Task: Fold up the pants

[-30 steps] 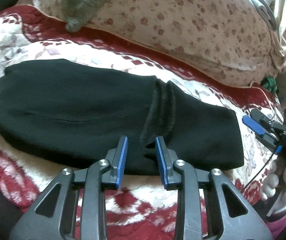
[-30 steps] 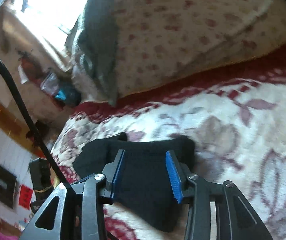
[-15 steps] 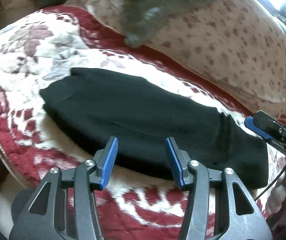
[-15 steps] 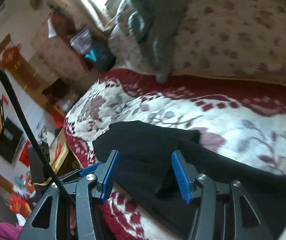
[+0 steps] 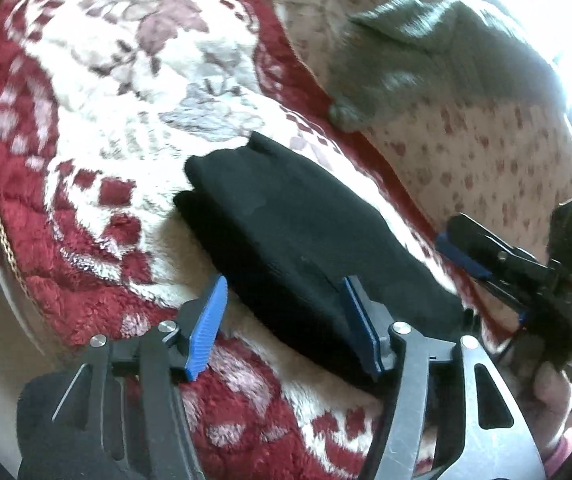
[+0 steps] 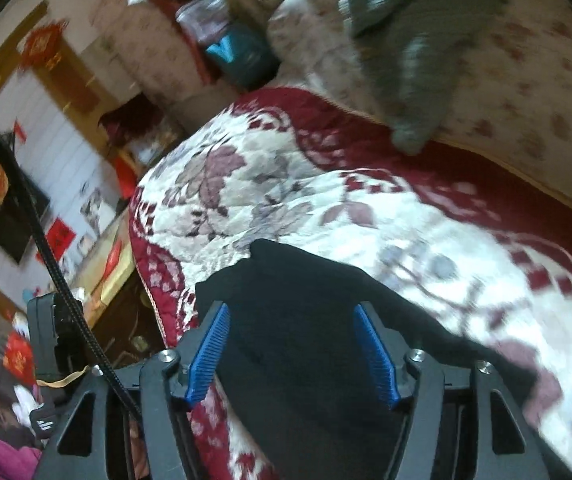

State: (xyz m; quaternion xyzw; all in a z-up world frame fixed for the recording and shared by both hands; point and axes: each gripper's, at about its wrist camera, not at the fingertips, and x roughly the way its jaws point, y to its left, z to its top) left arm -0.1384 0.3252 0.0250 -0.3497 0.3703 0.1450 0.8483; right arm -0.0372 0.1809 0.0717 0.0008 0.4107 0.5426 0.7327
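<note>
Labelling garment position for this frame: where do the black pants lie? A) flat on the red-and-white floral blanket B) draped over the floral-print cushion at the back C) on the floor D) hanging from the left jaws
A: the folded black knit pants lie flat on the red-and-white floral plush blanket, while the left gripper and right gripper both stand with jaws open, pressing on nothing.

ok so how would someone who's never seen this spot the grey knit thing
Start at the red and white floral plush blanket covering the bed, then look to the big cream pillow with small reddish flowers along its far edge. The grey knitted garment is draped over that pillow, its end hanging toward the blanket; unlike the black folded pants, it is grey and off the blanket.
</note>
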